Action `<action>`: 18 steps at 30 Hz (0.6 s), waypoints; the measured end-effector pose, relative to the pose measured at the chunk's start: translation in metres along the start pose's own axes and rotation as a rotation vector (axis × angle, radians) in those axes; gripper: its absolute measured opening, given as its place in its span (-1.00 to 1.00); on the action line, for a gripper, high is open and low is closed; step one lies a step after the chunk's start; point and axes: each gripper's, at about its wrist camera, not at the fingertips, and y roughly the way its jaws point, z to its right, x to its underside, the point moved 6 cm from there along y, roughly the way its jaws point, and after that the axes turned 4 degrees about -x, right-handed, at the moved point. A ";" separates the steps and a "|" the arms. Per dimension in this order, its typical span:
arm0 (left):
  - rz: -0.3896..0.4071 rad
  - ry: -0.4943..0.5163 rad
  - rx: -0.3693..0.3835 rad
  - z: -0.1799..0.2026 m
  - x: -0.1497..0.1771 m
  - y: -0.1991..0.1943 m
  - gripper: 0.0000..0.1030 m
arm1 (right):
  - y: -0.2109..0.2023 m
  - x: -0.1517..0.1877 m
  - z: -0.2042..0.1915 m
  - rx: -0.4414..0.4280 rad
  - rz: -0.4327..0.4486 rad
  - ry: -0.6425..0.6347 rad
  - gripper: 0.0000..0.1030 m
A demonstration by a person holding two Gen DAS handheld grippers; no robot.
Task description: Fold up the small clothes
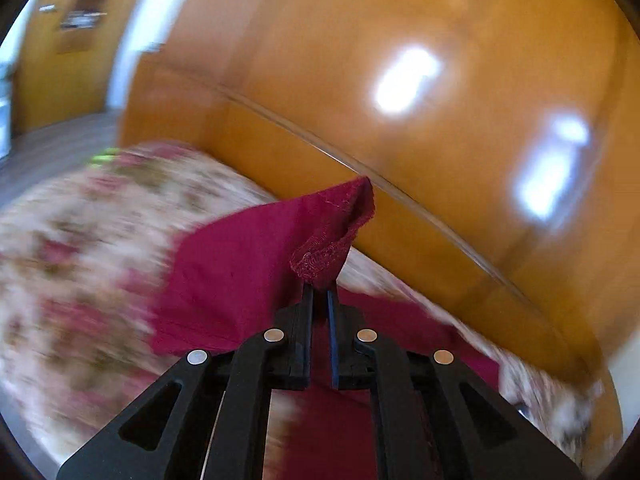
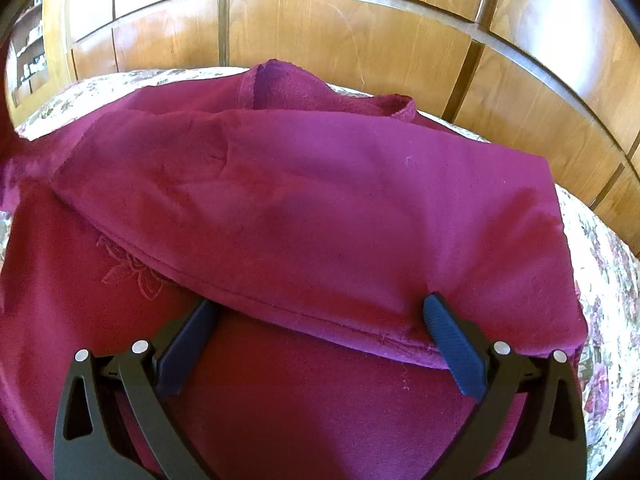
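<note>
A dark red garment lies spread on a floral bedspread, with one side folded over the middle; a stitched flower shows on its lower layer. In the left wrist view my left gripper is shut on a ribbed cuff of the red garment and holds that cuff lifted above the bed. My right gripper stands open just over the cloth, its blue pads spread wide at the hem of the folded layer, with nothing pinched between them.
Glossy wooden wardrobe doors rise close behind the bed. The bedspread stretches to the left in the blurred left wrist view, with grey floor and shelves beyond it.
</note>
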 end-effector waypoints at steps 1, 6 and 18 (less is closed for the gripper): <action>-0.025 0.025 0.021 0.017 0.012 0.009 -0.90 | 0.000 0.000 0.000 -0.002 0.001 0.001 0.97; -0.216 0.078 0.082 0.058 0.079 0.061 -0.70 | -0.001 0.000 0.000 -0.006 -0.001 0.004 0.97; -0.218 -0.016 -0.056 -0.037 0.116 0.007 -0.25 | -0.043 -0.011 0.005 -0.146 0.053 0.173 0.80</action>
